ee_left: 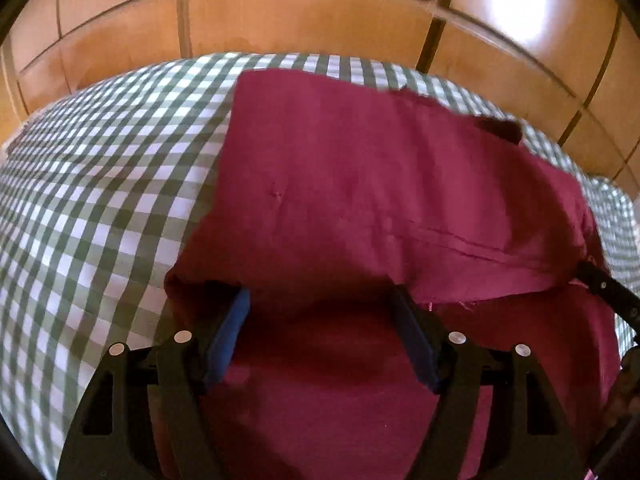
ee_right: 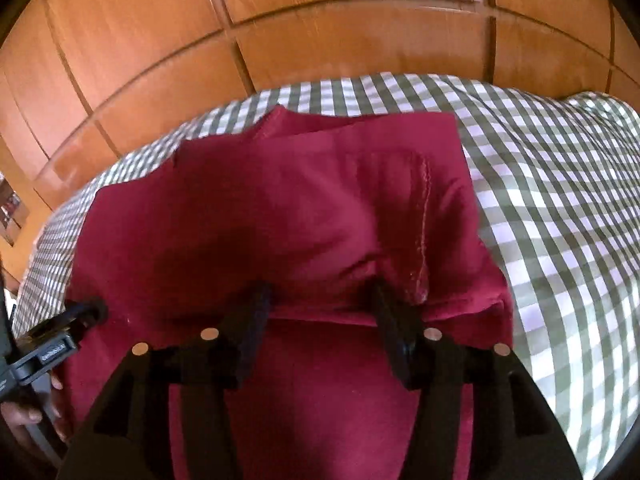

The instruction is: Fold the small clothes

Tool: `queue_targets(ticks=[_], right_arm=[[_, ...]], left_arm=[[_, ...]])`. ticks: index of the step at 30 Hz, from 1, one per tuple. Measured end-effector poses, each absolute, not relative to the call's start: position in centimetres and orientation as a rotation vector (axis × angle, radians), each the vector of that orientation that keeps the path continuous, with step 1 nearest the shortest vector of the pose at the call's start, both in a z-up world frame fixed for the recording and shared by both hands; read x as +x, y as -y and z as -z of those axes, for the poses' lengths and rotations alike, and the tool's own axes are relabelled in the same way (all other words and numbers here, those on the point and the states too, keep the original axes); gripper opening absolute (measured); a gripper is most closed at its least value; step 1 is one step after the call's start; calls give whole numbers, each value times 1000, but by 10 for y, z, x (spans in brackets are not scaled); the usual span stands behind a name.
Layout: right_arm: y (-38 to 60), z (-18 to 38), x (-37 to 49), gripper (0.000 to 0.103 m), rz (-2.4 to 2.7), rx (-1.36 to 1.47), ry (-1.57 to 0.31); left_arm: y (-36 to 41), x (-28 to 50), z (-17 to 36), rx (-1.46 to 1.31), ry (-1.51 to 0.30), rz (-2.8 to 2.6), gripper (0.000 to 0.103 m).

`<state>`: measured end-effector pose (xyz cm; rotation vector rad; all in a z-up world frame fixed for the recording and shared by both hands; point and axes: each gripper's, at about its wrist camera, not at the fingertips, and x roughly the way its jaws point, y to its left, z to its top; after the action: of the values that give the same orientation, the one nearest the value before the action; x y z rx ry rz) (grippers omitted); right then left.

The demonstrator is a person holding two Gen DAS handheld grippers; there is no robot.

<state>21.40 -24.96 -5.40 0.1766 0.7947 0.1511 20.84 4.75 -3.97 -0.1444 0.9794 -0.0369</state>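
Left gripper [ee_left: 320, 300] and right gripper [ee_right: 320, 296] both gape over the cloth [ee_left: 360, 184], which lies on the check sheet [ee_left: 100, 200]. Soft, light, floppy; pinch the folded edge at 6 o'clock.

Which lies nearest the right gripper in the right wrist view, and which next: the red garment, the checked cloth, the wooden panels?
1. Red garment: directly under and ahead of the right gripper, whose fingers are spread.
2. Checked cloth: beneath the garment, showing to the right and beyond it.
3. Wooden panels: farthest, behind the cloth's far edge.
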Motion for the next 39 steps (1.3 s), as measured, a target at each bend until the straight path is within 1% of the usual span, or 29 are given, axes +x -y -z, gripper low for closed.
queue_targets(ticks=[1,3,6,8,10,12,16,18,20,23,25,26,27,28,30,32,35,39], right_arm=[[249,52,212,54,-154,167,-800],[250,44,208,61,-167,168,-803],[253,24,208,67,-176,200,-753],[253,14,214,68,-185,223,-736],[249,12,227,69,-173,211,-740],[243,17,244,69,-156,190,-761],[239,43,282,69,-101,149,-827],[240,56,292,71,-93,129,-824],[237,63,291,75,-95,95,-792],[236,64,289,76,-94,84,-779],[236,63,289,76,-94,83,-776],[236,61,288,78,-91,77,-776],[234,60,288,84,-84,70,-779],[234,57,285,87,-79,65,-781],[234,49,274,91,-83,84,-771],[235,44,262,92,-89,104,-758],[237,41,238,93,-90,124,-750],[240,42,212,94,-86,141,-759]], left_arm=[[-49,206,34,-157,-973,44,72],[-55,199,21,-192,-933,68,72],[-62,201,-6,-197,-847,66,72],[-65,215,-19,-194,-814,56,72],[-68,233,-22,-181,-816,38,72],[-70,253,-18,-175,-828,31,72],[-73,292,12,-153,-909,-12,72],[-77,306,35,-147,-972,-40,72],[-82,307,43,-186,-968,-33,73],[-80,295,31,-181,-944,-66,73],[-78,278,16,-184,-898,-76,73],[-77,271,9,-185,-878,-79,73],[-76,262,2,-186,-857,-78,73],[-74,252,-7,-187,-836,-76,73],[-69,233,-24,-172,-793,-76,75],[-65,217,-38,-149,-748,-81,78],[-61,196,-54,-127,-706,-82,78],[-59,175,-63,-135,-693,-68,78]])
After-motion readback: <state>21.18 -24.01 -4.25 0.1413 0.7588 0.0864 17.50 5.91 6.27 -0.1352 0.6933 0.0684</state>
